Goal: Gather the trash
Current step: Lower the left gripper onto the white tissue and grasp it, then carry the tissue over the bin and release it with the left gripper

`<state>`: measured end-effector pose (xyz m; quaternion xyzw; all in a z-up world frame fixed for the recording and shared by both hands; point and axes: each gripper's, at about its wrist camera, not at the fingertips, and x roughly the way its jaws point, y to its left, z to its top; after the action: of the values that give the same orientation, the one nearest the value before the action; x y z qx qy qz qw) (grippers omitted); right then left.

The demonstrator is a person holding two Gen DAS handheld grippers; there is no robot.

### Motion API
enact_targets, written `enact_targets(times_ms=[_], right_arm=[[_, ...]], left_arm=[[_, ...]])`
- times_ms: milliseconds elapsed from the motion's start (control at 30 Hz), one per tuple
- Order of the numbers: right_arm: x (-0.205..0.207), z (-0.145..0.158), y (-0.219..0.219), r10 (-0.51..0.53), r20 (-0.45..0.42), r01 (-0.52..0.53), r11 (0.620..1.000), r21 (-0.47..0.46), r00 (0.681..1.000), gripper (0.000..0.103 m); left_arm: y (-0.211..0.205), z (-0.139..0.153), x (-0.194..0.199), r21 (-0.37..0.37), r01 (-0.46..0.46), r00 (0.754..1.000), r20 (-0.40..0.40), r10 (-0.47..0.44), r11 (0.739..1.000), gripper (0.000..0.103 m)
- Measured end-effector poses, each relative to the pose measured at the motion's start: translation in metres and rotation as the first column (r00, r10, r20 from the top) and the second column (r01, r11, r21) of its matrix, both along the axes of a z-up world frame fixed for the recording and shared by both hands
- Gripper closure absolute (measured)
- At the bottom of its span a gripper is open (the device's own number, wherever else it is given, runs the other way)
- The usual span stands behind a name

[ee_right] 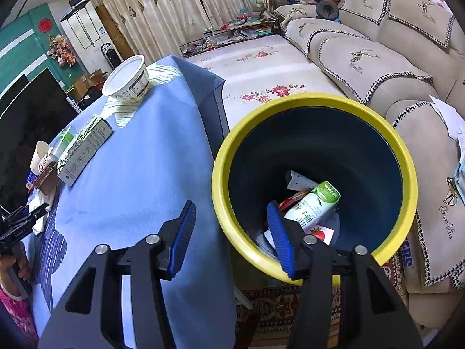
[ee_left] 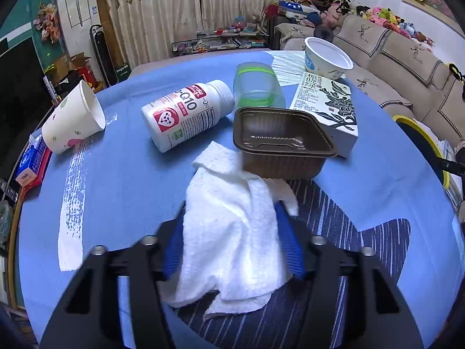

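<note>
Left gripper pinching crumpled white paper towel at lower centre, just in front of brown plastic tray on the blue tablecloth. Right gripper spread, nothing held, over rim of yellow-rimmed dark bin, centre-right, trash inside.

The white supplement bottle reads "Q10" and "200 MG".

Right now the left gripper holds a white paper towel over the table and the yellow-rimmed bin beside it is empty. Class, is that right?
Not quite. The left gripper does hold the white paper towel, but the yellow-rimmed bin is not empty: the right wrist view shows a green-and-white carton and other wrappers inside.
</note>
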<state>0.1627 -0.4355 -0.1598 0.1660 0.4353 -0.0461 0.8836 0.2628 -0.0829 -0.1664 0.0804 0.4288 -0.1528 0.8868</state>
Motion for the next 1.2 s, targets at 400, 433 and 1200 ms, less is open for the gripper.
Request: enact_targets(times_ms=[400,433,1200], right_arm=[[-0.01,0.001,-0.004,-0.006,0.007,0.006,1.0,0.008,1.0,0.054],[-0.011,0.001,-0.004,-0.005,0.009,0.005,1.0,0.009,1.0,0.054],[-0.066,0.024,-0.058,-0.165,0.096,0.169,0.985,-0.043,0.982,0.054]], left_arm=[[0.011,0.032,-0.021,0.014,-0.028,0.999,0.042,0.028,1.0,0.088],[0.014,0.036,-0.024,0.011,-0.037,0.998,0.049,0.037,0.999,0.088],[-0.185,0.097,-0.066,-0.069,0.362,0.929,0.111,-0.353,0.93,0.088]])
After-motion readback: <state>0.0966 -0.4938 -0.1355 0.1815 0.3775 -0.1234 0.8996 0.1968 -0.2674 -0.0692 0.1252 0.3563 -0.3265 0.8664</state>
